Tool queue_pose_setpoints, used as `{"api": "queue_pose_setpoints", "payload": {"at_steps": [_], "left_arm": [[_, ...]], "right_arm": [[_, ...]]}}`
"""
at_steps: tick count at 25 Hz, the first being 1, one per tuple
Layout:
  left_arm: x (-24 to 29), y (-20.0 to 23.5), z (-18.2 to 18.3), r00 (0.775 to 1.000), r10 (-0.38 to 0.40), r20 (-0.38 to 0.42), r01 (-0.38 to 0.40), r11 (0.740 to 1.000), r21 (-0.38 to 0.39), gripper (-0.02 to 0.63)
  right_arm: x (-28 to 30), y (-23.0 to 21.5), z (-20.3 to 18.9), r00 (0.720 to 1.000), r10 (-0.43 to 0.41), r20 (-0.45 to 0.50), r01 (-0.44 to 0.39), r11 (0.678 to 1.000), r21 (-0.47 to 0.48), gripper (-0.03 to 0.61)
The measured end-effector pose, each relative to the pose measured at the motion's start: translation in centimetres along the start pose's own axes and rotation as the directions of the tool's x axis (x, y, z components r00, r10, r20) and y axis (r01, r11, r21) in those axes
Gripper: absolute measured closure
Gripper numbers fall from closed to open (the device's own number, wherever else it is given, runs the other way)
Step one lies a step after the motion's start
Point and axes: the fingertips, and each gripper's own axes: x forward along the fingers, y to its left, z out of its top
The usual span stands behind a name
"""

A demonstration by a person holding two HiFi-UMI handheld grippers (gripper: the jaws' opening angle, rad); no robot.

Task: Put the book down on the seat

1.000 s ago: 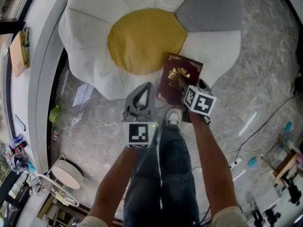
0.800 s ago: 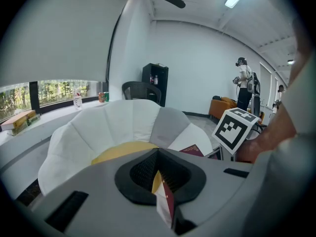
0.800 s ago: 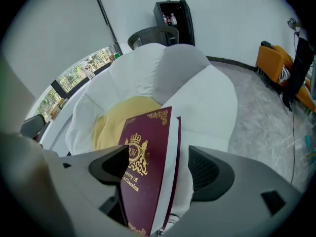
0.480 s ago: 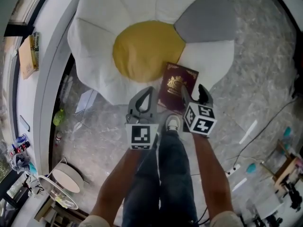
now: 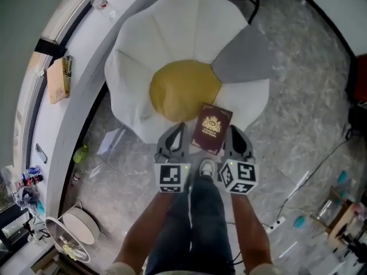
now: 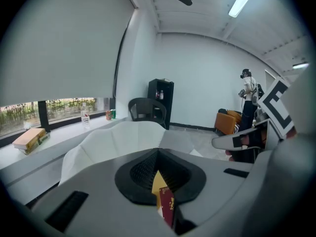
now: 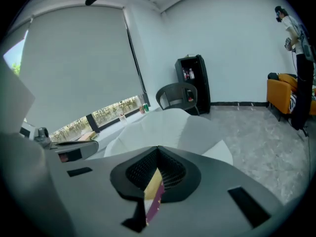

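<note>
Both forearms straight out, left gripper [image 5: 178, 132] and right gripper [image 5: 235, 135] side by side, tips forward. Left jaws closed, empty. Right jaws closing, pads together, nothing between. Book [image 5: 211, 128] flat on seat [image 5: 172, 33], just ahead of and between both jaw tips. Maroon cover, gold emblem, lettering too small to read. Seat is a soft flower-shaped cushion: white petals, one grey petal [image 5: 246, 56], yellow centre [image 5: 183, 89].
</note>
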Motion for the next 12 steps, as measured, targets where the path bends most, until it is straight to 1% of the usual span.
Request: {"api": "queue_pose_setpoints", "payload": {"at_steps": [2, 5, 9, 12], "left_arm": [[-1.3, 0.0, 2.6, 1.000, 0.005, 0.018, -0.005, 1.000, 0.001, 0.609], [-3.8, -0.4, 6.9, 0.999, 0.002, 0.055, -0.002, 1.000, 0.002, 0.608], [-7.9, -0.4, 13.2, 0.994, -0.009, 0.111, 0.005, 0.999, 0.037, 0.608], [-10.9, 0.1, 17.4, 0.987, 0.002, 0.163, -0.007, 1.000, 0.030, 0.609]], "right_arm": [[-1.8, 1.3, 3.0, 0.999, 0.019, 0.042, -0.018, 1.000, -0.018, 0.574], [-5.0, 3.6, 8.3, 0.991, 0.054, 0.119, -0.043, 0.995, -0.091, 0.574], [-9.5, 7.0, 15.3, 0.970, 0.107, 0.218, -0.069, 0.982, -0.173, 0.574], [-12.6, 9.0, 19.9, 0.952, 0.138, 0.273, -0.080, 0.974, -0.211, 0.574]]}}
